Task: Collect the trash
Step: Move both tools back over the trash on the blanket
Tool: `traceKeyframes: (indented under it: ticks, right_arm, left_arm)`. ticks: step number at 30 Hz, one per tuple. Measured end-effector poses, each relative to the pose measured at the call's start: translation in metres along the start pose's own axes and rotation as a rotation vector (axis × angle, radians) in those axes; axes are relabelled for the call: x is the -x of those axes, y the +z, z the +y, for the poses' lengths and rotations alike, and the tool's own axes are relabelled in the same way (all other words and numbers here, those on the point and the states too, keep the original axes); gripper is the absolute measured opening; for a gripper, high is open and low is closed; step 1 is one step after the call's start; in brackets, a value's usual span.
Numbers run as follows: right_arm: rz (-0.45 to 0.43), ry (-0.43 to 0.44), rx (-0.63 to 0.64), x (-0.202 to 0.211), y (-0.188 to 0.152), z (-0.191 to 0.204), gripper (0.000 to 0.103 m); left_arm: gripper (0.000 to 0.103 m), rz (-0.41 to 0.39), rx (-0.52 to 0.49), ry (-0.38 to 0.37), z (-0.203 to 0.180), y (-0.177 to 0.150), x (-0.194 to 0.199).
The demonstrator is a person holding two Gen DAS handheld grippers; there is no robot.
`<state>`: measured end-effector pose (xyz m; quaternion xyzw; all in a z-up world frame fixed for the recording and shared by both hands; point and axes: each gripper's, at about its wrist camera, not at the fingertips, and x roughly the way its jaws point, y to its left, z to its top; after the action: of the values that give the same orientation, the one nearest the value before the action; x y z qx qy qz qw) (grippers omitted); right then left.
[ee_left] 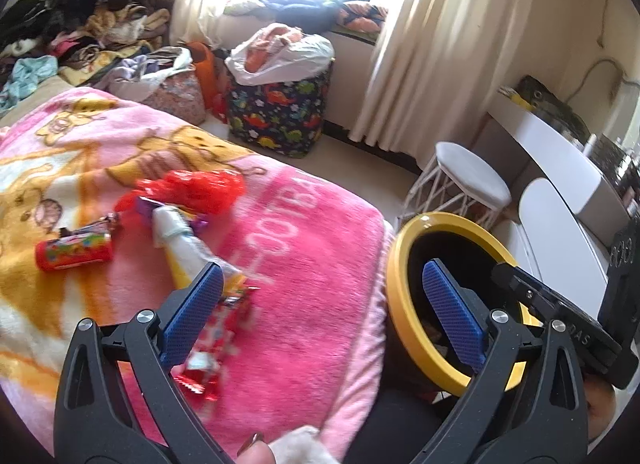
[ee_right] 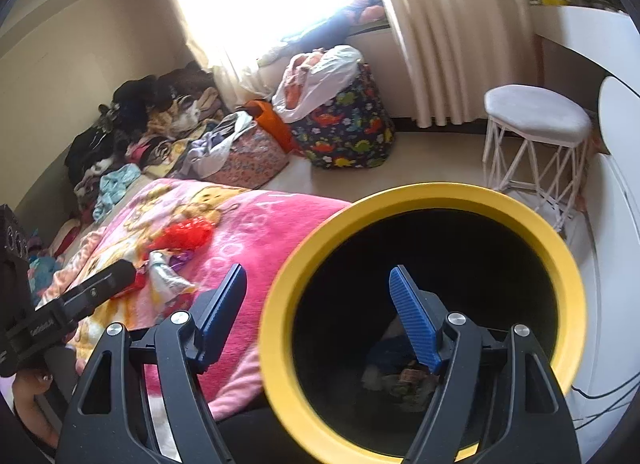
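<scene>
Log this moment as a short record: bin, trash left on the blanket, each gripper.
bin: yellow-rimmed bin beside the bed, some trash at its bottom
blanket: pink blanket on the bed
trash left: red can, red net bag, white wrapper, red wrapper
left gripper: open, empty
right gripper: open, empty, at the bin's rim

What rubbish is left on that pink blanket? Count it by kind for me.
Red can: 1
Crumpled red plastic: 1
Wrappers: 4 (purple wrapper, white wrapper, foil wrapper, red-and-white wrapper)
Total: 6, though blur may hide another piece.
</scene>
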<state>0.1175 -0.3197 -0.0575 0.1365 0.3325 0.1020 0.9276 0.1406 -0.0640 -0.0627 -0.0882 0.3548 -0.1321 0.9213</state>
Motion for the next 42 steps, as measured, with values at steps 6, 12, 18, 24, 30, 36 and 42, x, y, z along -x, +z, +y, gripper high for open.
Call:
traceKeyframes:
  ticks: [6,12,18,24,30,36,42]
  right_arm:
    - [0.01,0.051,0.061,-0.008,0.003,0.03,0.071]
    - [0.022,0.107,0.12,-0.016,0.006,0.06,0.072]
    - [0.044,0.145,0.177,-0.024,0.005,0.085,0.072]
    - [0.071,0.169,0.233,-0.035,0.002,0.108,0.072]
    - [0.097,0.183,0.284,-0.049,0.0,0.126,0.072]
    - [0.121,0.201,0.327,-0.065,-0.002,0.144,0.072]
    - [0.144,0.226,0.364,-0.085,0.0,0.159,0.072]
  left_arm:
    - [0.092,-0.031,0.028,0.033,0.018,0.005,0.009]
    - [0.092,-0.057,0.046,0.065,0.038,0.008,0.017]
    - [0.092,-0.071,0.079,0.092,0.061,0.009,0.025]
    - [0.092,-0.084,0.115,0.125,0.083,0.009,0.03]
    - [0.092,-0.091,0.159,0.164,0.11,0.007,0.035]
    - [0.092,-0.092,0.204,0.216,0.14,0.004,0.038]
    - [0.092,-0.086,0.244,0.262,0.175,0.001,0.036]
